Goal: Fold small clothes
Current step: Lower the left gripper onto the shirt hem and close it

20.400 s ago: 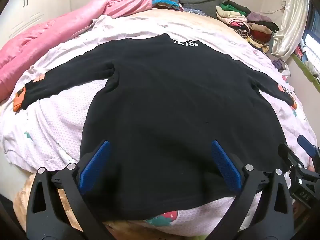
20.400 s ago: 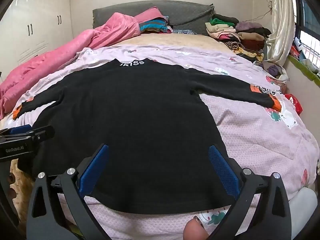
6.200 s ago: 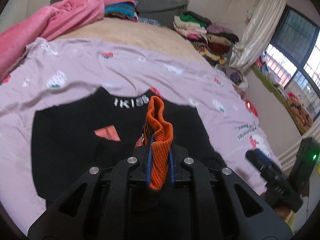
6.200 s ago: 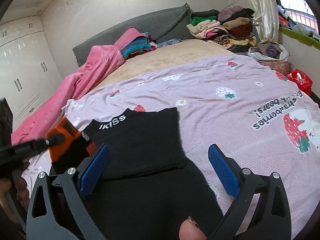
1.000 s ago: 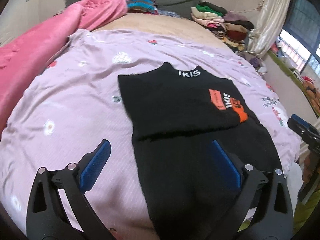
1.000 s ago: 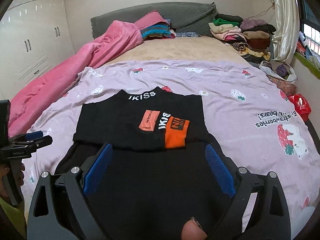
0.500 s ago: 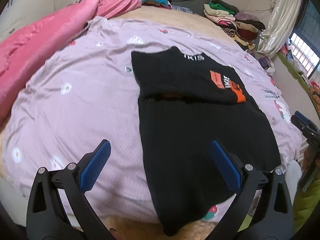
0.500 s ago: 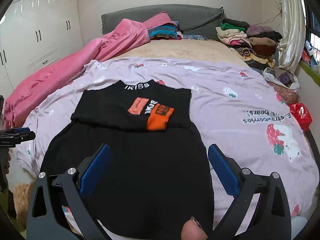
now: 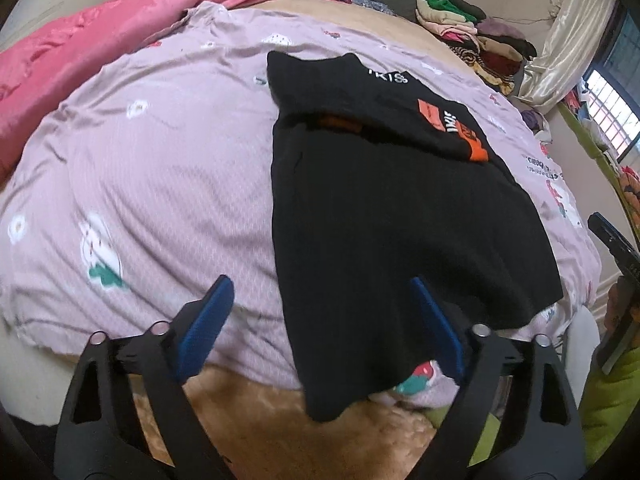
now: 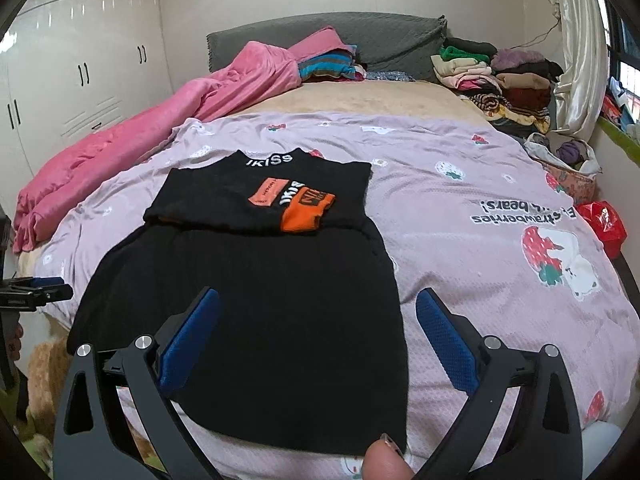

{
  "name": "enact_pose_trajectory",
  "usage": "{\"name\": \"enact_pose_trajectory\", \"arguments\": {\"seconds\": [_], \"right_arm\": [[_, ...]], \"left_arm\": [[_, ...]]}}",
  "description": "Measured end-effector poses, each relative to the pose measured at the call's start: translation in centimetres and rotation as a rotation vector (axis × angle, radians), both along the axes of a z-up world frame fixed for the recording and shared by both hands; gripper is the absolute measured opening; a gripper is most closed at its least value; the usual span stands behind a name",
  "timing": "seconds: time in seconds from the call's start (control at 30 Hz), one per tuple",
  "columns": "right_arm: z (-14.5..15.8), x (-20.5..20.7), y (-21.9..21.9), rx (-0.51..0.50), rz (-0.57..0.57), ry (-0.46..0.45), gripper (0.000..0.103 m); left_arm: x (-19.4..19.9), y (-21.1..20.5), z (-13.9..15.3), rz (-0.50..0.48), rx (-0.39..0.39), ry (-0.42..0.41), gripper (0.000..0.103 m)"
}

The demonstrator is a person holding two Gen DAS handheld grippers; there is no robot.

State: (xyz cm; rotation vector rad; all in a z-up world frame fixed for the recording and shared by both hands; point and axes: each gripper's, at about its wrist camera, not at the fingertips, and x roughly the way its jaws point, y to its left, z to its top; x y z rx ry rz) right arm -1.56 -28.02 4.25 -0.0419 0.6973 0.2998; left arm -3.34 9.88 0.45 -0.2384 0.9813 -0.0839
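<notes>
Spread over the bed is a lilac strawberry-print quilted cover (image 10: 460,216), and nearest the cameras both the left gripper (image 9: 320,328) and right gripper (image 10: 316,340) hang empty with jaws wide apart above the hem of the black knit sweater (image 10: 256,280). It looks soft, light and limp, likely to sag and drape, so pinching the two hem corners seems best. Farther off, its orange ribbed cuff (image 10: 306,212) lies folded across the chest, with a pink plush blanket (image 10: 160,120) beyond.

The sweater (image 10: 256,280) lies on the quilt (image 10: 460,208) at the bed's near edge, sleeves folded across its chest. A blanket (image 10: 168,120) runs along the left side; stacked clothes (image 10: 496,76) sit behind right, near the headboard (image 10: 384,40).
</notes>
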Motion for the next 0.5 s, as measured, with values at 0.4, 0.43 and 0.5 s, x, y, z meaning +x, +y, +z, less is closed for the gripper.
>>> {"name": "enact_pose_trajectory", "arguments": {"seconds": [0.4,0.43,0.5], "right_arm": [[-2.9,-1.7,-2.0,-0.026,0.013,0.062,0.098],[-3.2,-1.8,-2.0,-0.027,0.014,0.068,0.098],[-3.7,-1.9,-2.3,-0.029,0.011,0.080,0.098]], "left_arm": [[-2.4,-0.2,-3.9,0.007,-0.112,0.083,0.049],[-2.5,-0.2,-4.1,0.005,-0.121,0.086,0.045],[-2.5,-0.3,-4.6,0.002,-0.142,0.101,0.044]]}}
